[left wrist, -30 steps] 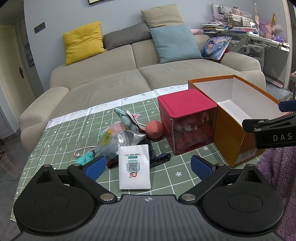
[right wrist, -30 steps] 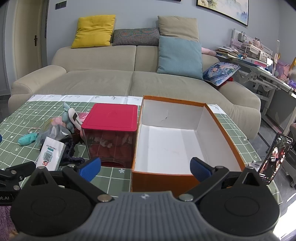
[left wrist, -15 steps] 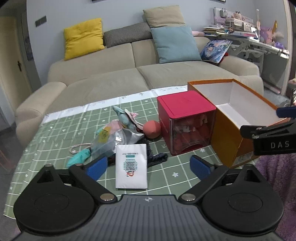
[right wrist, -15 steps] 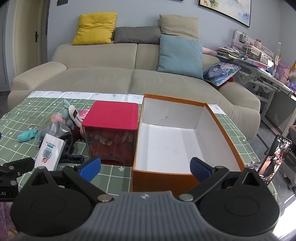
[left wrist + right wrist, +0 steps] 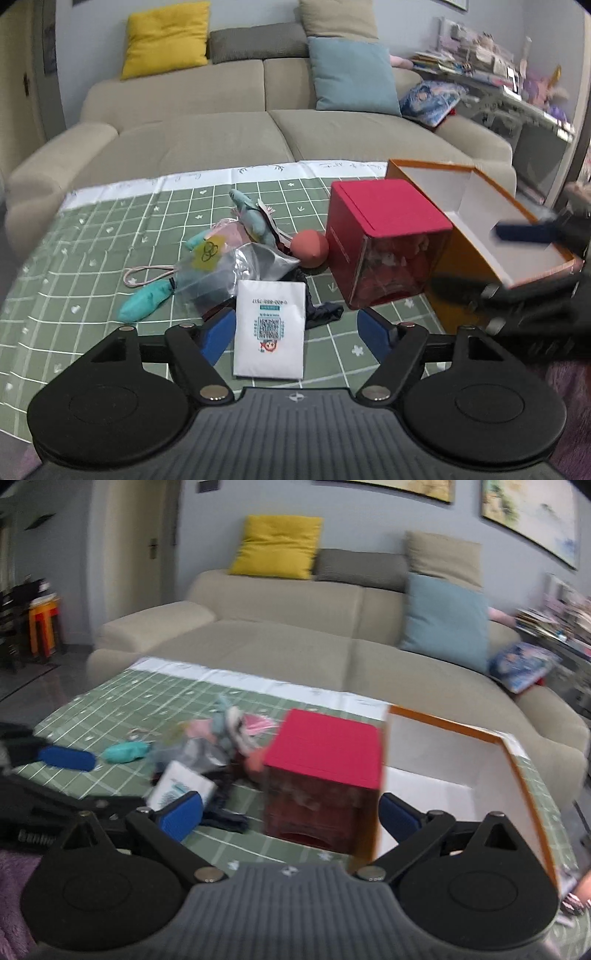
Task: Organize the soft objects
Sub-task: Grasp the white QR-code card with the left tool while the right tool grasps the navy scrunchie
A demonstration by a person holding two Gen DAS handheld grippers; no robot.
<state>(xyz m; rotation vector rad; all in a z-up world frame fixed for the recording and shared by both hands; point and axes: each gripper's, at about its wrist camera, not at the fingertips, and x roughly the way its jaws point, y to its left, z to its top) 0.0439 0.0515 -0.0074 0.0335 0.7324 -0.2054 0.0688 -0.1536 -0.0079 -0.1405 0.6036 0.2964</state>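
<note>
A heap of soft things lies on the green checked cloth [image 5: 92, 236]: a teal pouch [image 5: 144, 301], a clear bag with a yellow tag [image 5: 218, 269], a peach ball [image 5: 309, 248], a white packet [image 5: 270, 328] and dark fabric [image 5: 323, 310]. My left gripper [image 5: 297, 332] hovers over the white packet; its jaws are closing, and the pads touch nothing. My right gripper [image 5: 290, 814] hangs in front of the red-lidded box [image 5: 325, 753]; its jaws are closing too and hold nothing. The open orange box [image 5: 458, 771] stands to the right.
A beige sofa [image 5: 229, 136] with yellow, grey, tan and blue cushions runs behind the table. A cluttered desk [image 5: 491, 74] stands at the back right. The right gripper's blue fingertip [image 5: 524, 232] shows blurred over the orange box in the left wrist view.
Both grippers have swung to the left. Their jaws have narrowed a little. The heap and the red box now sit closer to the middle of both views.
</note>
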